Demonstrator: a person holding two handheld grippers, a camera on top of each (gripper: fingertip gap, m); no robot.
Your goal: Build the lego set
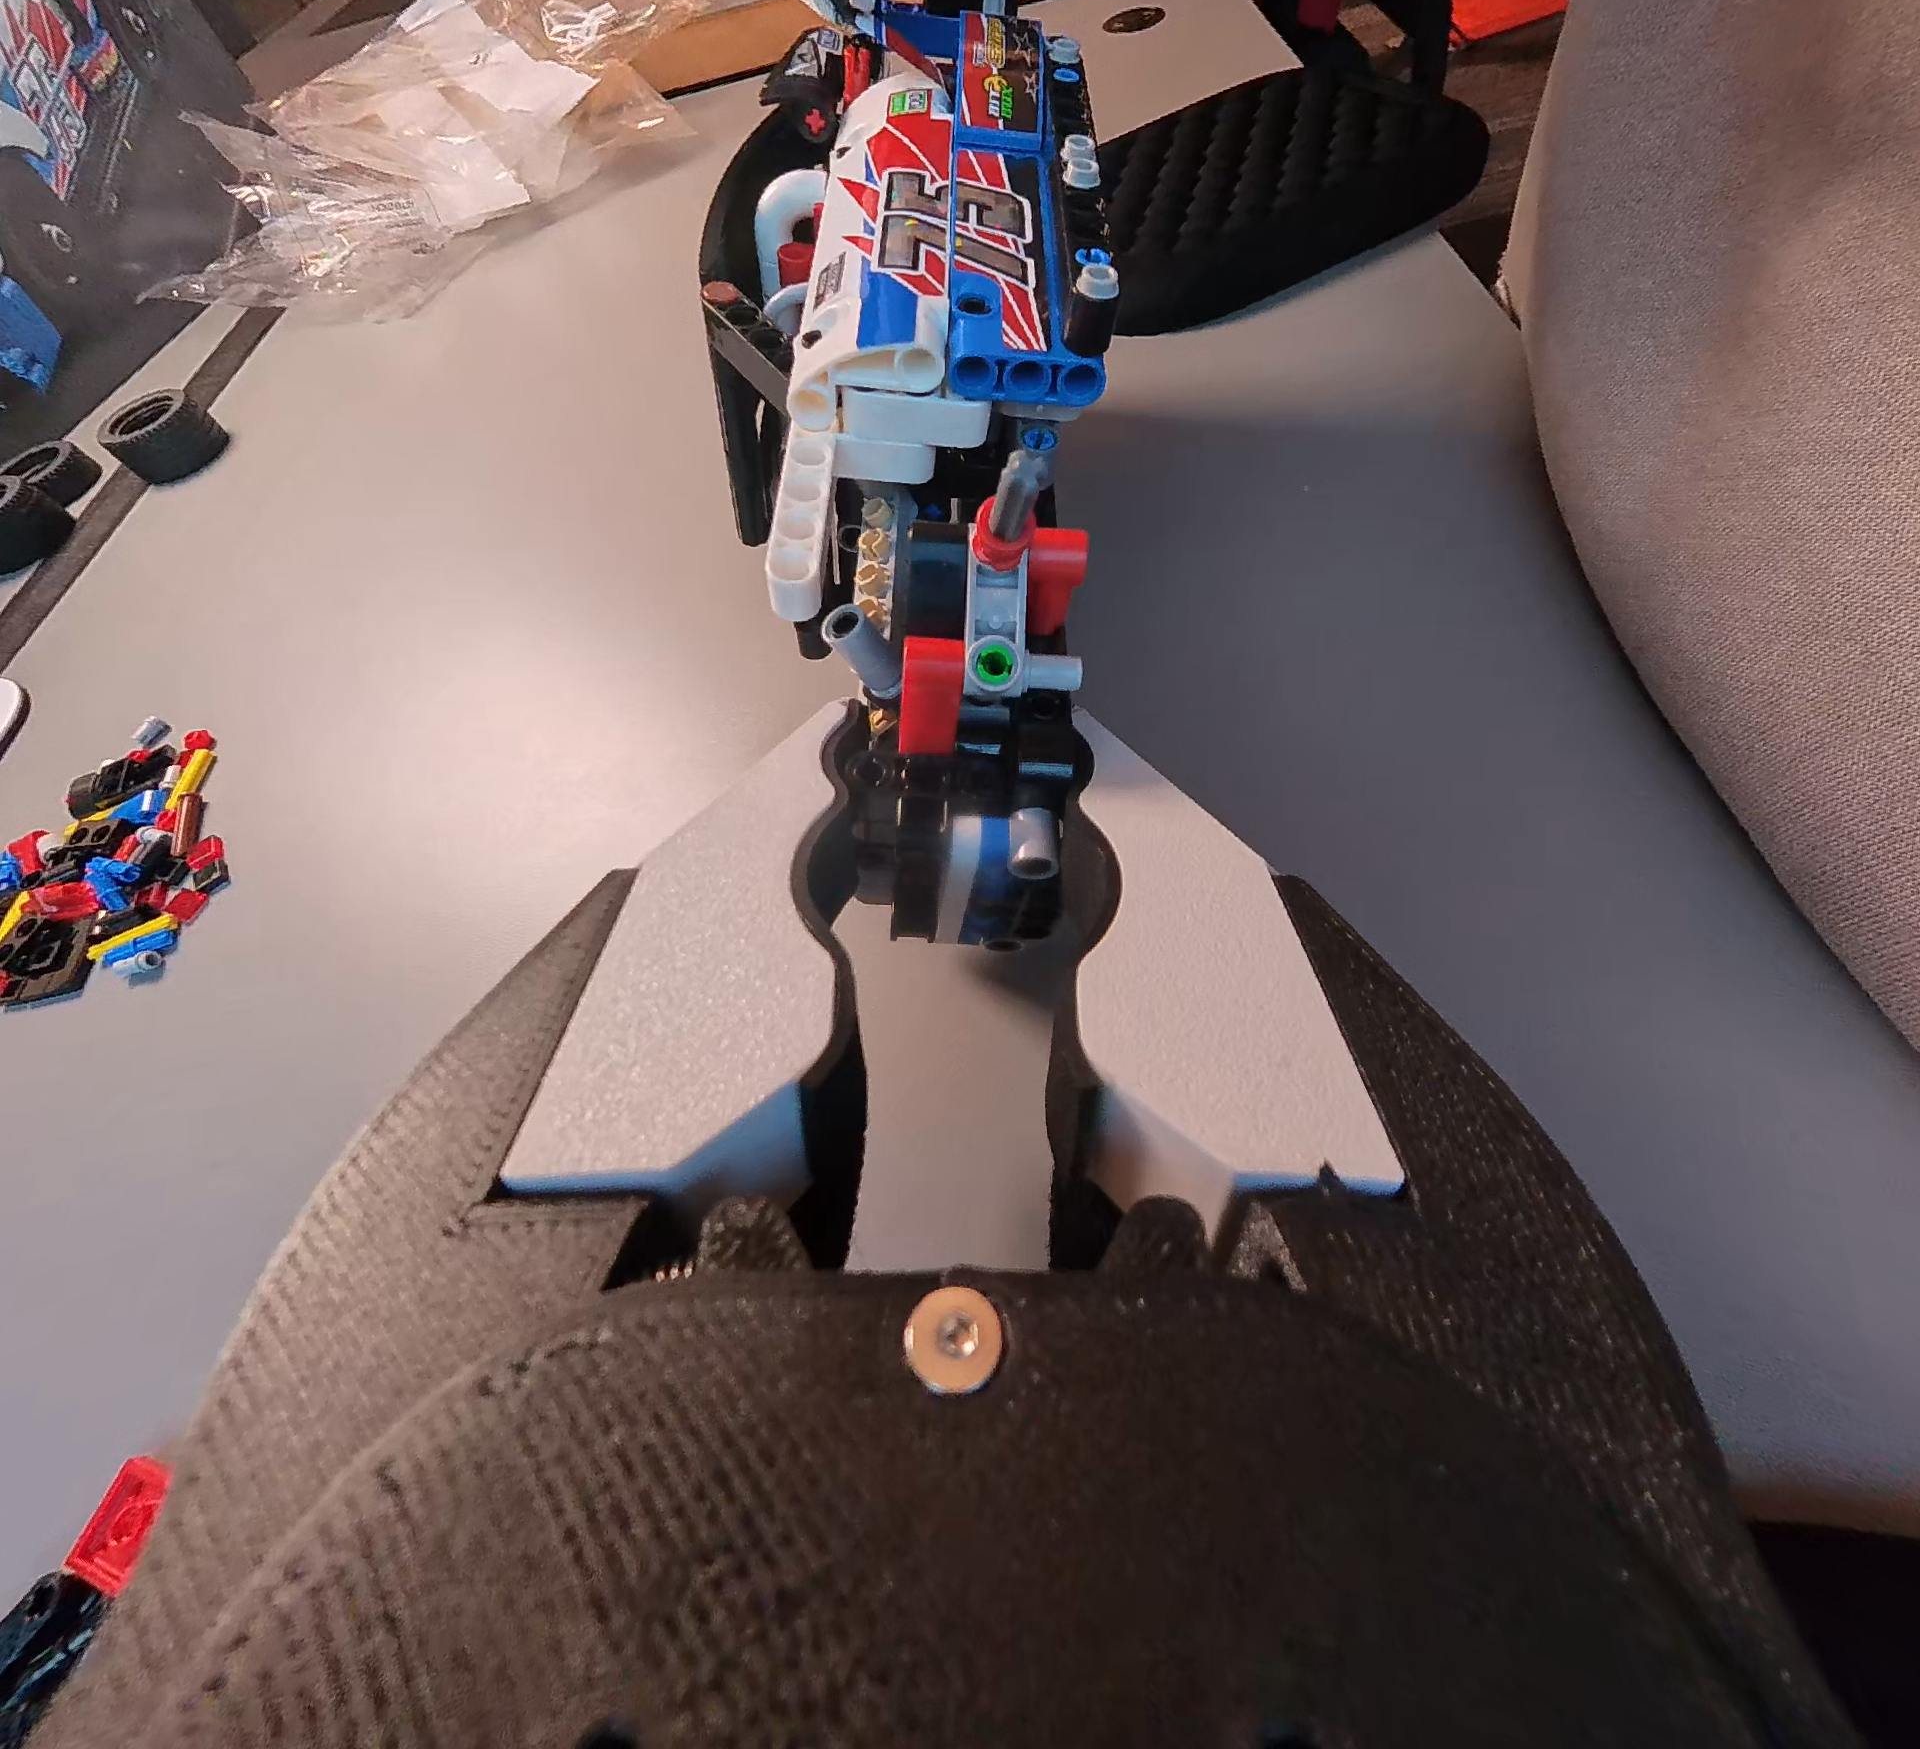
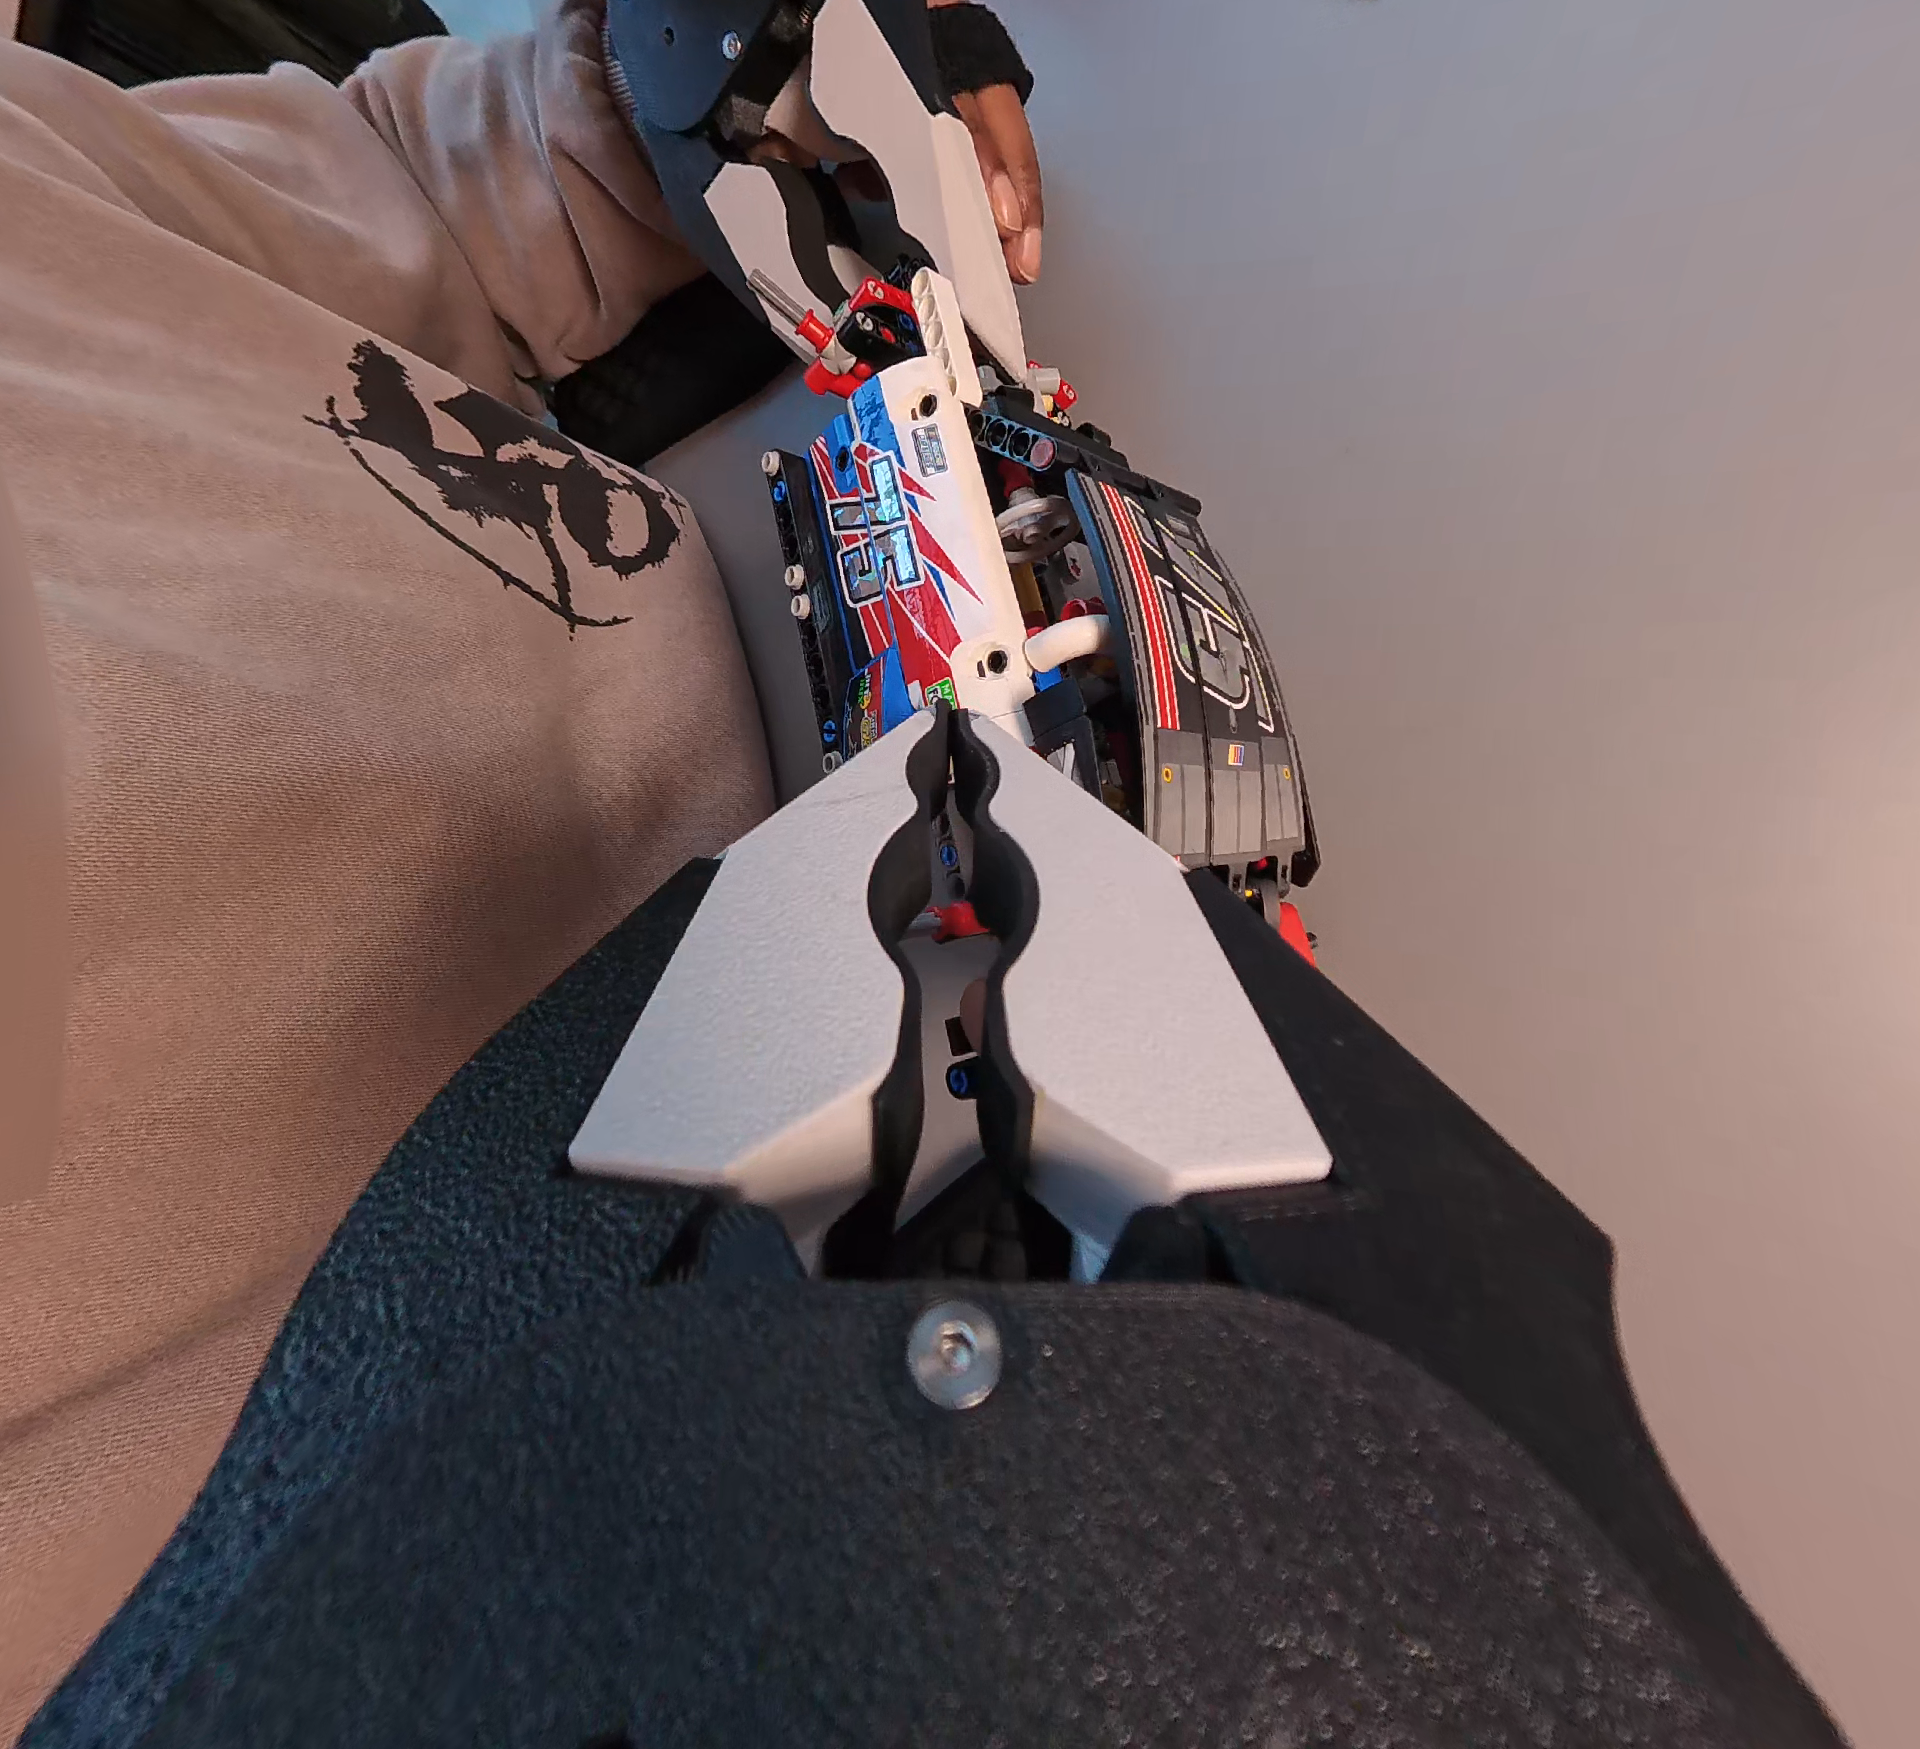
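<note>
Left gripper (image 1: 961,826): jaws part-open, clamped on the black-and-red end of the lego car (image 1: 935,245). The car is held on its side, lifted off the grey desk (image 1: 468,556), numbered white-and-blue panel facing up.

Right gripper (image 2: 948,764): jaws nearly closed at the tips. They sit against the opposite end of the car, by the white panel. A small red part shows in the gap behind the tips; cannot tell whether the jaws pinch anything. In the right wrist view the dark roof panel (image 2: 1195,660) faces sideways toward the desk.

Step in hand, as judged: steadying the model between both grippers to work on its rear end. To do it well, keep the left clamp firm on the solid frame, not on the loose grey axle (image 1: 1023,494). Push along the model's length so the stickered panels do not pop off. Keep it low over the desk in case it slips.

Containers, left to right: product box (image 1: 73,89) at far left, contents hidden. Clear plastic bags (image 1: 447,99) look empty, crumpled. Loose tyres (image 1: 161,432) and a small-parts pile (image 1: 104,858) lie bare on the desk, in no tray.
</note>
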